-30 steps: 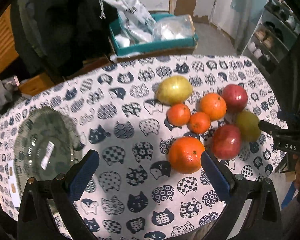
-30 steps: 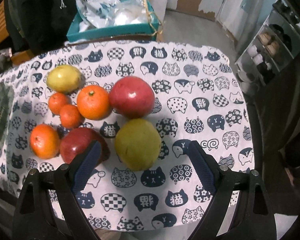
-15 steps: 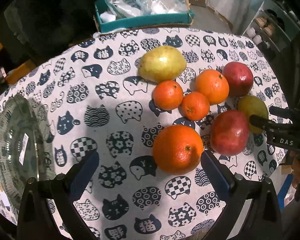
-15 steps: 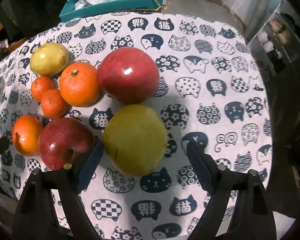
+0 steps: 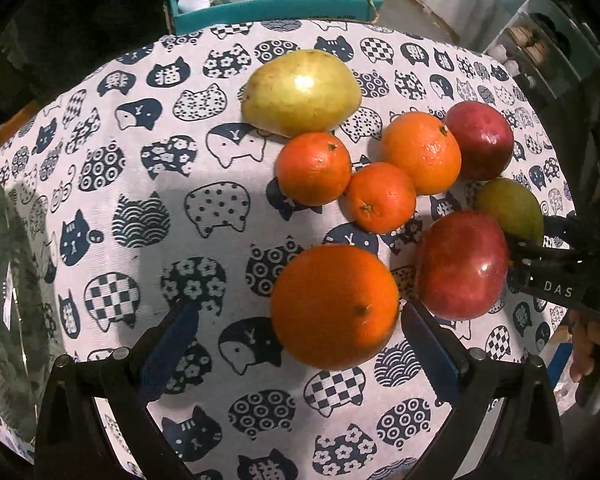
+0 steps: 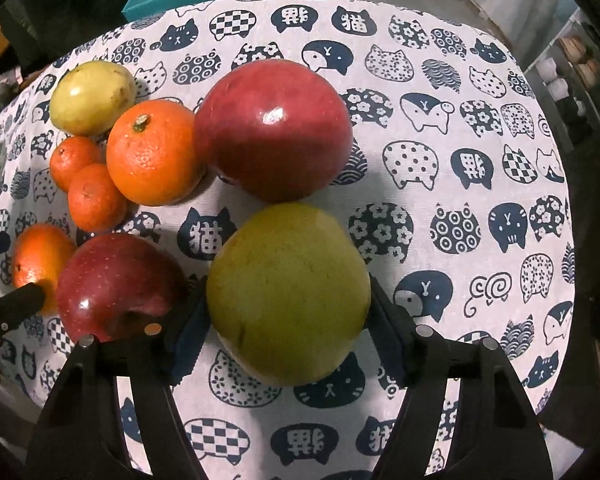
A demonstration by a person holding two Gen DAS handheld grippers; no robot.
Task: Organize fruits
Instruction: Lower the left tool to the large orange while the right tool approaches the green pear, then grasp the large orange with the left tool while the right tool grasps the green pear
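Now lower and closer over the fruit cluster on the cat-print tablecloth [image 5: 204, 216] than a second ago, both grippers. Right gripper [image 6: 288, 320]: jaws just closed in from wide, pads now snug on both flanks of the green pear [image 6: 288, 292], near right of the cluster; counted as gripped, not yet lifted. Beside it on the left, touching the left finger, a red apple [image 6: 116, 284]. Left gripper [image 5: 300, 344]: jaws wide, barely narrowed, straddling the big orange [image 5: 334, 306] at the near edge of the cluster; right pad close, left pad well clear, no contact. Glass plate [image 5: 8, 304] at far left, likely destination. Judged: one pick secured, second pending closure.
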